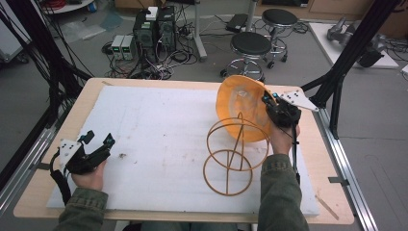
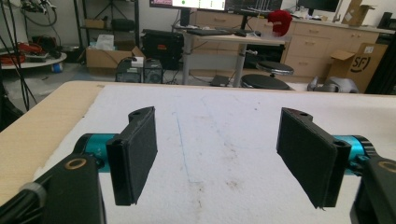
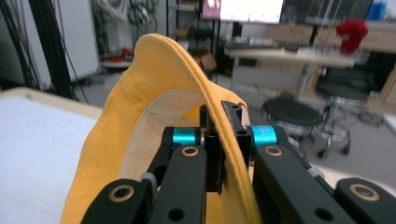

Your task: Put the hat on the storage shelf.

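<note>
A white foam sheet [image 1: 159,125] covers the wooden counter [image 1: 86,96]; two black stools [image 1: 251,45] stand beyond it.

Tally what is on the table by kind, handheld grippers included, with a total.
Yellow hat: 1
Orange wire stand: 1
White foam mat: 1
Handheld grippers: 2, left gripper with jaws apart, right gripper clamped on the hat's brim
Total: 5

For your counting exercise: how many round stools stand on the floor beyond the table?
2. One black-topped stool stands just beyond the table's far edge; the other stool stands farther back, to its right. Others may be hidden out of frame.
</note>
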A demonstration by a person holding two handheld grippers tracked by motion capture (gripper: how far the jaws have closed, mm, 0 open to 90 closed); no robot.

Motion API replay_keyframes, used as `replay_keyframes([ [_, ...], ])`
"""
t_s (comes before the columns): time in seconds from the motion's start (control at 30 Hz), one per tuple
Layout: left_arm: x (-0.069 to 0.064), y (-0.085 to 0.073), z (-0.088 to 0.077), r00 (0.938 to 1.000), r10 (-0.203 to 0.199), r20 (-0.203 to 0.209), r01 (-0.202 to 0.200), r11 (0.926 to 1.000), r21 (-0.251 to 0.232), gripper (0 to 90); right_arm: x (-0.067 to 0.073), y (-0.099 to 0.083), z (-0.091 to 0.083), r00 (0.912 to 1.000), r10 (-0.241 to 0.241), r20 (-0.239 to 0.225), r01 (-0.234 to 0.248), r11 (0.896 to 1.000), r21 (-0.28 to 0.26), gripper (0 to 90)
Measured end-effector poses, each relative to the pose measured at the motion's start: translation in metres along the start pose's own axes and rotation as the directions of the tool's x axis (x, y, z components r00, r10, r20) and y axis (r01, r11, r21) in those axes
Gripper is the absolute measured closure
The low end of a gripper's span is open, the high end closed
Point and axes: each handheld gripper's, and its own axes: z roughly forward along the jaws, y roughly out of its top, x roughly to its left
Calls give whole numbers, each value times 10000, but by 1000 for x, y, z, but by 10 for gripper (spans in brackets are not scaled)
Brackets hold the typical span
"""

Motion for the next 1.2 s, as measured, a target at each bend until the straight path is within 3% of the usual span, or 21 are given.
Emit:
replay_keyframes([
  [0.1,0,0,0,10000,7,5,-7,10000,12,291,3,7,-5,10000,5,-96,-11,9977,-681,876],
  [0.27,0,0,0,10000,-17,12,17,10000,3,290,0,14,-13,9961,608,-641,-713,9820,-1751,875],
  [0.4,0,0,0,10000,23,1,-23,10000,17,291,-3,19,-17,9923,935,-814,-1088,9714,-2110,875],
  [0.6,0,0,0,10000,26,4,-26,10000,-7,291,-4,27,-21,9905,1017,-926,-1221,9602,-2514,872],
  [0.97,-1,0,0,10000,43,-8,-43,10000,1,291,10,50,-30,9929,356,-1134,-695,9480,-3106,873],
  [1.2,-1,0,0,10000,67,-26,-67,10000,-10,291,15,55,-35,9923,67,-1237,-456,9483,-3140,871],
])
